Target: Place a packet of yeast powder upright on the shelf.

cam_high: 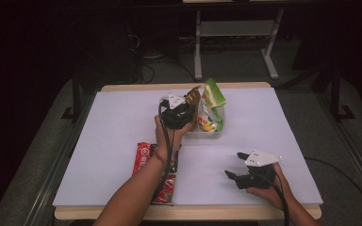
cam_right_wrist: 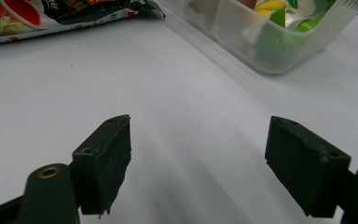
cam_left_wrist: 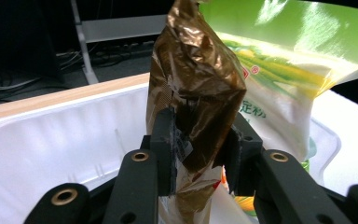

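Observation:
A crinkled brown foil packet stands upright between the pads of my left gripper, which press on its lower part. The gripper holds it over a clear plastic container. In the high view the left gripper reaches into that container at the table's middle back, and the brown packet sticks up beside a green packet. The green packet leans inside the container just behind the brown one. My right gripper rests low over the mat at the front right, its jaws open and empty.
A red snack packet lies on the white mat at the front left, with another packet partly under the left forearm. The right gripper view shows that packet's edge and the container's corner. A wooden table edge borders the mat.

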`<state>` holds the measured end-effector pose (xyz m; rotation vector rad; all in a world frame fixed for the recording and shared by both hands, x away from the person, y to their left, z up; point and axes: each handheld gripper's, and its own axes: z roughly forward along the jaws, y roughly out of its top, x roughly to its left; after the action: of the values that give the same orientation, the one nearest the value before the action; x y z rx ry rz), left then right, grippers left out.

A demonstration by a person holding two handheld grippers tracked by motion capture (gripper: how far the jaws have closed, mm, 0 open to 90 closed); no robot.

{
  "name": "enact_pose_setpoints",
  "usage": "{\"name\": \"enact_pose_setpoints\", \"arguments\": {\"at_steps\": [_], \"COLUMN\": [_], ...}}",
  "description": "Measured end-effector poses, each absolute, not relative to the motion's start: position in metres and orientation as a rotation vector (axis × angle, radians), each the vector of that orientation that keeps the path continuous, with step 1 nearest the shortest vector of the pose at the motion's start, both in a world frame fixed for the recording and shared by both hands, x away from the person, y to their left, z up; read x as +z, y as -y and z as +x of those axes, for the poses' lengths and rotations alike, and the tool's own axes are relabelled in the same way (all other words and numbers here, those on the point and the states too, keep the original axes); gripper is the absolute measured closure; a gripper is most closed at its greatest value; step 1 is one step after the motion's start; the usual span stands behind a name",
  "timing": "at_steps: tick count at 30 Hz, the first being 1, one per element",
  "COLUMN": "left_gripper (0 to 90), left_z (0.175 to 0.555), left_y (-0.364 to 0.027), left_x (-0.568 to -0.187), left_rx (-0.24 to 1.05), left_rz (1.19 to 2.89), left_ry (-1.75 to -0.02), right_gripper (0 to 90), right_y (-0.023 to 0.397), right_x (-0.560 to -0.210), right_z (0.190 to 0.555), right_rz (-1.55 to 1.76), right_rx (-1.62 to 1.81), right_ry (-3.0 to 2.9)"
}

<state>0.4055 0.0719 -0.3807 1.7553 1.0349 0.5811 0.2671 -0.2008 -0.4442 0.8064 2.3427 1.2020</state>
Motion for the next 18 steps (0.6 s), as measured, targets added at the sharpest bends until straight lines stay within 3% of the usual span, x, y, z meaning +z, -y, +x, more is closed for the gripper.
{"name": "enact_pose_setpoints", "arguments": {"at_steps": [18], "left_gripper": [60.8], "left_z": [0.4003], "left_y": [-0.0721], "left_x": [-0.3711], "left_rx": [0.564], "left_rz": [1.77], "left_ry": [-0.975], "right_gripper": [21.9], "right_y": [0.2025], "right_x": [-0.4433], "right_z": [0.2669], "right_rz": [0.808], "right_rx": [1.203], "right_ry": [-2.333]}}
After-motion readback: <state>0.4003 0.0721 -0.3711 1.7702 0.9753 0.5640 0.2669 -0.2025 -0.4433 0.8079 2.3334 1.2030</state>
